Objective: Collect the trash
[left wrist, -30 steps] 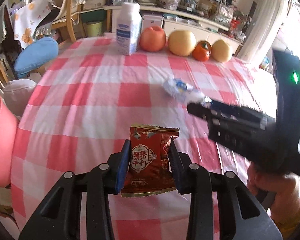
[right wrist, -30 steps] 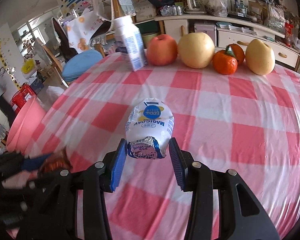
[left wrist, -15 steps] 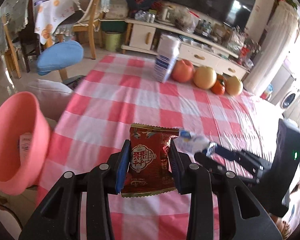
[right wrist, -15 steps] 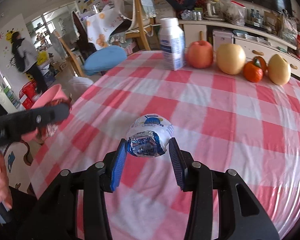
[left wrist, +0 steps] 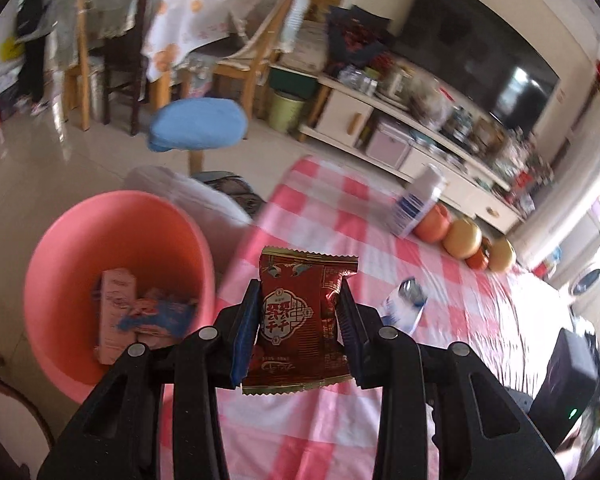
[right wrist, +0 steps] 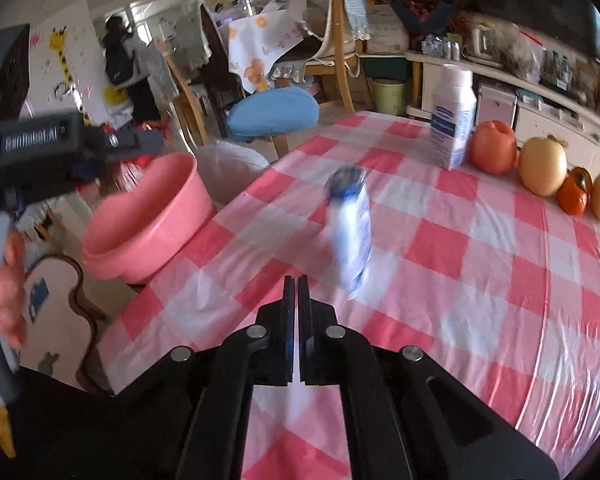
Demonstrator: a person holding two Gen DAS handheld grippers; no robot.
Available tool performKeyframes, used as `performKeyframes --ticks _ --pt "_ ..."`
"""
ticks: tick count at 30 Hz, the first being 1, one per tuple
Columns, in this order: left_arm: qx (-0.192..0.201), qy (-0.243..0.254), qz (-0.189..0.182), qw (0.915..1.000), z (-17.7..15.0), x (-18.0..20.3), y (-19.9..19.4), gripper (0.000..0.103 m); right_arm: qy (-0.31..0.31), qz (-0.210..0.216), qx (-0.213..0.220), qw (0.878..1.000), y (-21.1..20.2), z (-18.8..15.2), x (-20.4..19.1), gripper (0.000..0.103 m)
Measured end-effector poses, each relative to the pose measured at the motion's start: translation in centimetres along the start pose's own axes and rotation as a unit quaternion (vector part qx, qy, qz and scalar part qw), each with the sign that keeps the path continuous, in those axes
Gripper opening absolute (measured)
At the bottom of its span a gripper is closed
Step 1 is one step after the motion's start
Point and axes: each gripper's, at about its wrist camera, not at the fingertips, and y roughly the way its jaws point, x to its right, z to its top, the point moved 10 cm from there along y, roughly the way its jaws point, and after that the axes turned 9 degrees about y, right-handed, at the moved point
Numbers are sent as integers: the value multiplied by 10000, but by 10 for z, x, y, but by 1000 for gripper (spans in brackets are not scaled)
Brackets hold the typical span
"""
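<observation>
The left claw held the red snack packet firmly between its blue pads, as it did a second ago, but it had moved away from the middle of the surface and now hung near the edge, just beside the pink basin. The right claw had changed more: half a second ago it gripped the white and blue wrapper, and now its jaws were closed on nothing, with the wrapper blurred ahead of it above the checked cloth, apart from the claw. I judge that the wrapper slipped out or was thrown toward the basin, so this piece is not yet collected, while the packet is almost ready for dropping. The left view showed the inside of the basin, where a pink box and other wrappers already lay; the right view showed only the outer wall and rim, but it showed the left claw from the side, raised over the basin.
</observation>
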Motion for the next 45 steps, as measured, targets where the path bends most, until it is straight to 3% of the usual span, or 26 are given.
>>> performKeyframes --ticks 2,4,6,7,10,13,16,18,29,31,32,33,35,42,45 --pt "18 -193 58 9998 2 -17 -1 39 -5 -93 -87 9999 8 -6 1 3" --pt "66 -301 116 9995 5 -33 -4 39 -35 -218 -140 9997 13 -13 5 12" --pt "99 -359 139 9992 6 -40 -7 39 -6 -291 -188 9994 18 -19 10 46" --pt "119 -401 149 9990 7 -44 -8 39 7 -387 -159 9991 19 -21 14 52" --pt "163 -455 147 9987 9 -50 -12 39 124 -511 -159 9985 26 -18 24 55" --pt "168 -456 145 9987 10 -53 -11 39 145 -571 -94 9982 36 -4 29 70" --pt "137 -460 172 9987 9 -55 -9 39 119 -417 -102 9990 48 11 23 74" --pt "115 -478 202 9986 9 -60 -8 39 58 -410 -77 9991 59 22 16 82" --pt "11 -628 397 9972 9 -86 0 39 -257 -688 -443 9963 125 42 2 83" --pt "-7 -659 430 9969 9 -91 0 39 -324 -826 -511 9947 133 40 6 78" --pt "-15 -674 443 9967 8 -93 0 39 -356 -863 -561 9941 136 38 6 70" --pt "-24 -690 463 9965 8 -96 1 39 -404 -895 -538 9937 137 38 6 63" --pt "-36 -729 491 9961 8 -101 2 39 -458 -871 -503 9939 135 38 5 60" --pt "-40 -872 557 9946 7 -112 1 39 -413 -867 -302 9949 127 34 2 59" --pt "-35 -918 570 9941 7 -115 1 39 -322 -669 -23 9972 108 42 -11 59"
